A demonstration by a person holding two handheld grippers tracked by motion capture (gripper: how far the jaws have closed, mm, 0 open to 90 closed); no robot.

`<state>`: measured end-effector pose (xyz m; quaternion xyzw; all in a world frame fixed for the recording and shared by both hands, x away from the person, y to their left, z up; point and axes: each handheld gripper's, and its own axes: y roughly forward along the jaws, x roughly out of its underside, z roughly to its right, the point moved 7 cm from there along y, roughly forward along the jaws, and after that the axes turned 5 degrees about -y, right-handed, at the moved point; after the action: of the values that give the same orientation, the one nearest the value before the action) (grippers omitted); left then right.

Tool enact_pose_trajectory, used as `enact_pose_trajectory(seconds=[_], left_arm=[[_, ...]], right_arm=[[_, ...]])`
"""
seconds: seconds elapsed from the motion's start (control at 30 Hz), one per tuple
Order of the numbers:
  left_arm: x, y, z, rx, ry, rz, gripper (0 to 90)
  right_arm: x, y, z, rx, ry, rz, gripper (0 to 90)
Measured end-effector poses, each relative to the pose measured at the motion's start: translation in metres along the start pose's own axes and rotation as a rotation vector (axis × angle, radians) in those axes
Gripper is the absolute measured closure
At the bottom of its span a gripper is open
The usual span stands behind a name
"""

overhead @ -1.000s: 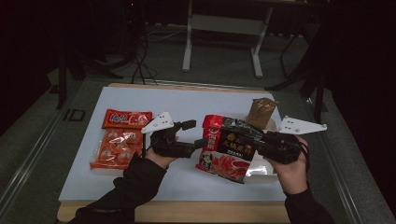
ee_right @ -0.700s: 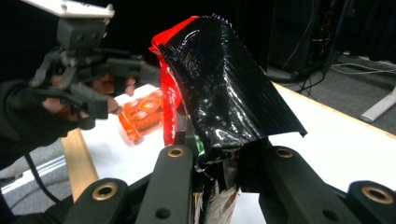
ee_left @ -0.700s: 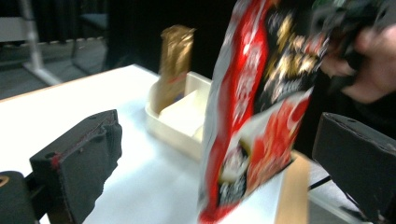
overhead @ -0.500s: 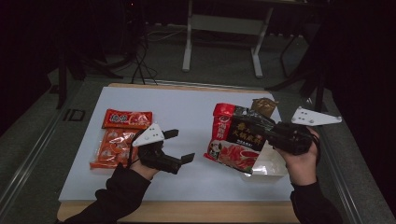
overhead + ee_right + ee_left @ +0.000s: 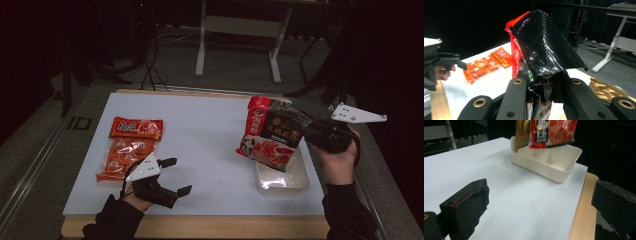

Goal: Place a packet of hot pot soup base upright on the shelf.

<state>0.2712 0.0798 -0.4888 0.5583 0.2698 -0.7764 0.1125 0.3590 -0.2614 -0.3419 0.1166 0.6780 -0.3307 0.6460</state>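
red-black packet pinched in right gripper jaws; left gripper jaws spread.

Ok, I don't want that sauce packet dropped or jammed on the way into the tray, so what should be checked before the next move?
1. Right gripper shut on the red-and-black packet: ok, fingers pinch its edge.
2. Packet lifted off the table: ok, it hangs tilted above the white tray.
3. Tray has room: ok, visible compartments look bare; a gold packet stands at its far side.
4. Left gripper out of the way: ok, open, holding nothing, near the front edge.
5. Orange packets apart from the tray: ok.
6. Grip firmness: cannot tell.
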Motion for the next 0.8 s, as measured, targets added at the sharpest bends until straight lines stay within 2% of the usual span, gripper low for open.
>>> enact_pose_trajectory(seconds=[0.17,0.23,0.37,0.47,0.5,0.57,0.63,0.67,0.73,0.8], left_arm=[[0.014,-0.012,-0.006,-0.024,0.000,-0.019,1.7],[0.018,-0.015,-0.009,-0.036,0.000,-0.012,1.8],[0.026,-0.017,-0.013,-0.041,0.024,-0.013,1.7],[0.032,-0.017,-0.019,-0.050,0.015,-0.019,1.8],[0.033,-0.018,-0.021,-0.045,0.002,-0.020,1.7],[0.036,-0.018,-0.024,-0.046,-0.023,-0.014,1.8],[0.040,-0.017,-0.026,-0.041,-0.038,-0.009,1.7],[0.041,-0.017,-0.026,-0.046,-0.037,-0.013,1.7],[0.041,-0.018,-0.027,-0.038,-0.047,-0.007,1.7],[0.041,-0.018,-0.027,-0.044,-0.052,-0.004,1.8]], right_arm=[[0.002,-0.004,0.018,0.026,0.009,-0.006,78.4],[0.003,-0.005,0.025,0.035,0.014,0.001,78.4],[0.006,-0.006,0.038,0.065,0.012,0.006,78.4],[0.009,-0.006,0.048,0.095,0.018,0.005,78.4],[0.009,-0.006,0.051,0.101,0.027,0.000,78.4],[0.011,-0.006,0.057,0.114,0.014,0.001,78.4],[0.011,-0.007,0.059,0.118,0.008,0.001,78.3],[0.013,-0.007,0.065,0.103,-0.003,0.009,78.3],[0.016,-0.007,0.070,0.103,0.002,0.009,78.1],[0.020,-0.005,0.075,0.105,-0.013,0.003,78.1]])
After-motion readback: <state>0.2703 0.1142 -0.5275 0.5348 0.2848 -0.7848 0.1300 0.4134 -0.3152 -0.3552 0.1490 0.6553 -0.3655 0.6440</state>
